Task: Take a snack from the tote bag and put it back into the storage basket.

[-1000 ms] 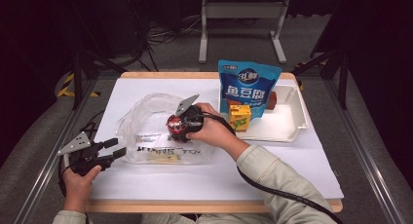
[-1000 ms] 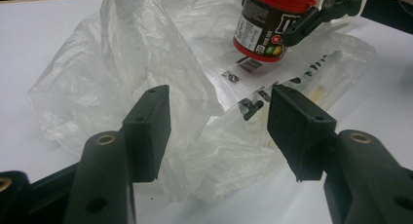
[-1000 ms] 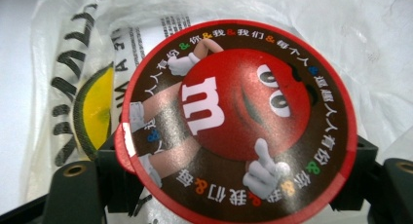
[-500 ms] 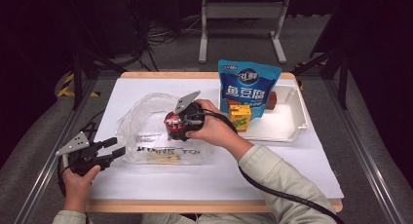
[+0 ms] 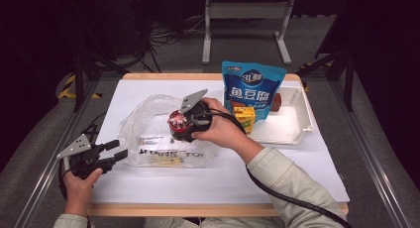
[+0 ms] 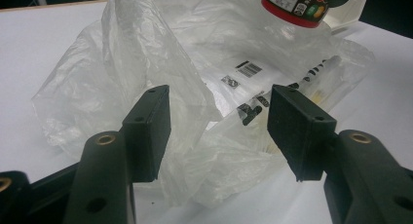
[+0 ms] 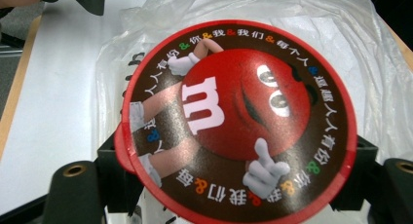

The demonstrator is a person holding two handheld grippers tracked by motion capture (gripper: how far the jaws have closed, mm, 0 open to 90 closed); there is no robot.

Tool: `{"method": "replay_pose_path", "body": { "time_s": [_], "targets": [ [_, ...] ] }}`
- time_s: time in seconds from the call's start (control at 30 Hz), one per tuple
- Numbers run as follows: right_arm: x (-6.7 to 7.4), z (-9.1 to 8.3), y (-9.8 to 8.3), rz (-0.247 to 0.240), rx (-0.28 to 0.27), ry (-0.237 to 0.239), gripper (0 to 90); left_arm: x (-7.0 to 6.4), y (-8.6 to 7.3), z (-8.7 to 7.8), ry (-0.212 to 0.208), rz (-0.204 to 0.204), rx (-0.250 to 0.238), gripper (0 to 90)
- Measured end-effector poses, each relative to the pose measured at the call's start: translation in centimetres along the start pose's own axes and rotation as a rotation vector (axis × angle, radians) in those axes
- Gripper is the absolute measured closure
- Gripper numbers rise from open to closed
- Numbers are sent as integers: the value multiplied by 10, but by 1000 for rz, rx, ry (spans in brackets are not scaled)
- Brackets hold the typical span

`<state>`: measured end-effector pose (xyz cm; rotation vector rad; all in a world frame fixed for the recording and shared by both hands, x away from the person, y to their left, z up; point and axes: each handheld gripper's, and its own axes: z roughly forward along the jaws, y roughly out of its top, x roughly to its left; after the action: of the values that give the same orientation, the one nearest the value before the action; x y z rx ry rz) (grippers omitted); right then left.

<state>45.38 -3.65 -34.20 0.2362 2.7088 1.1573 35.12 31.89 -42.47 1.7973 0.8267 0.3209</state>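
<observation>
A round candy tub (image 5: 176, 123) with a red-rimmed lid (image 7: 238, 117) showing a red cartoon character hangs over a crumpled clear plastic bag (image 5: 148, 134). My right gripper (image 5: 184, 129) is shut on the tub, one jaw on either side of it (image 7: 236, 173). My left gripper (image 5: 115, 151) rests at the bag's near left corner. It stands open (image 6: 219, 126) and faces the bag's loose folds (image 6: 195, 48) without touching them. In the left gripper view the tub's lower part (image 6: 297, 5) hangs above the bag.
A white tray (image 5: 297, 129) at the right holds an upright blue snack pouch (image 5: 252, 89), a yellow carton (image 5: 245, 118) and a brown block (image 5: 276, 101). A white sheet (image 5: 317, 163) covers the table, and a metal stand (image 5: 245, 20) is beyond the far edge.
My right hand has lifted the tub a little higher over the bag. The left gripper and the bag have stayed where they were.
</observation>
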Motion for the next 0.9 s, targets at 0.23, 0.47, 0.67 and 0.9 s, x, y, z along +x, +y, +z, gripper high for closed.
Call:
{"method": "replay_pose_path", "body": {
  "time_s": [0.23, 0.47, 0.67, 0.9],
  "targets": [
    [1, -14, -4, -3, 9, -3, 257, 1, 2, 3, -11, 7, -3, 417],
    [0, -30, -11, 2, 20, -24, 256, 1, 2, 5, -19, 7, 3, 411],
    [-2, -47, -17, 8, 21, -41, 257, 4, 1, 2, -12, -1, -12, 411],
    [-4, -63, -23, 15, 25, -62, 257, 3, 1, 3, -13, 4, -8, 411]
  ]
}}
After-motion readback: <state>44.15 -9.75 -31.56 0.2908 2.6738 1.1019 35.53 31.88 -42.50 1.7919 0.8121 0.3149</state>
